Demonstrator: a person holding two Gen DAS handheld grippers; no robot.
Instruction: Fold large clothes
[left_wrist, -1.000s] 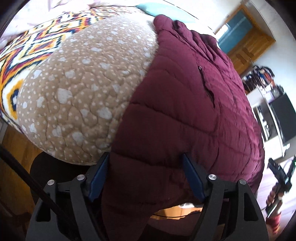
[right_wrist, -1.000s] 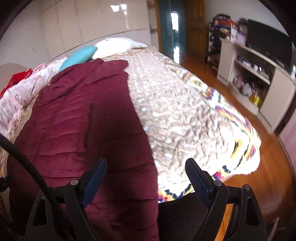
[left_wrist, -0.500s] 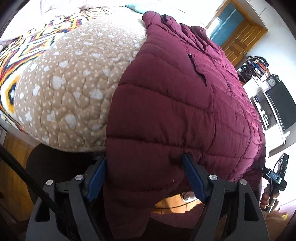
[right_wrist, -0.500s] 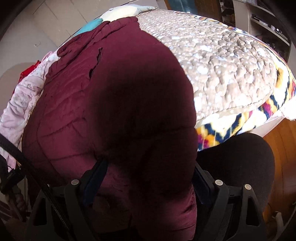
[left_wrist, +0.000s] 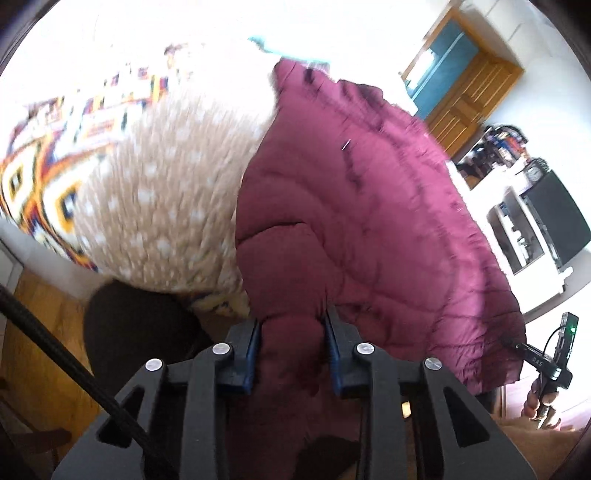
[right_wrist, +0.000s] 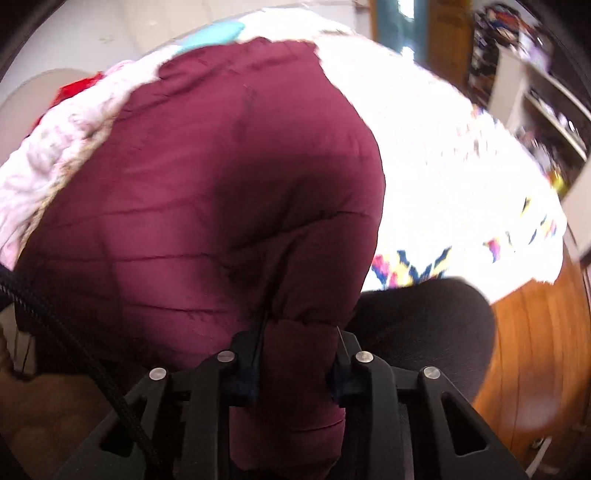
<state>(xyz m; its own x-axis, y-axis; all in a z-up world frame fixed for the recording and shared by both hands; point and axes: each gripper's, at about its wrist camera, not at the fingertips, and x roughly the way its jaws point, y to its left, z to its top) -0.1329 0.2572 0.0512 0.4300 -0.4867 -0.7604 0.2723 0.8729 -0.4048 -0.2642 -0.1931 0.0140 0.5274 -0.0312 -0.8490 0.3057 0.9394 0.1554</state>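
A maroon quilted puffer jacket (left_wrist: 369, 221) lies on the bed, its hem hanging over the near edge. It also fills the right wrist view (right_wrist: 221, 184). My left gripper (left_wrist: 293, 325) is shut on the jacket's hem near its left corner. My right gripper (right_wrist: 301, 332) is shut on the hem near its right corner. Both sets of blue fingers press bunched fabric between them. The right gripper's handle and the hand holding it (left_wrist: 546, 369) show at the lower right of the left wrist view.
The bed has a tan dotted quilt (left_wrist: 159, 206) over a bright patterned cover (right_wrist: 424, 266). A pink blanket (right_wrist: 55, 147) and a teal pillow (right_wrist: 214, 35) lie at the far end. White shelves with a TV (left_wrist: 554, 221) stand beside the bed. A dark round stool (right_wrist: 424, 325) stands on the wood floor.
Both grippers closed from wide open onto the jacket's hem. Both views are blurred and shifted; the hem now bunches up between the fingers.
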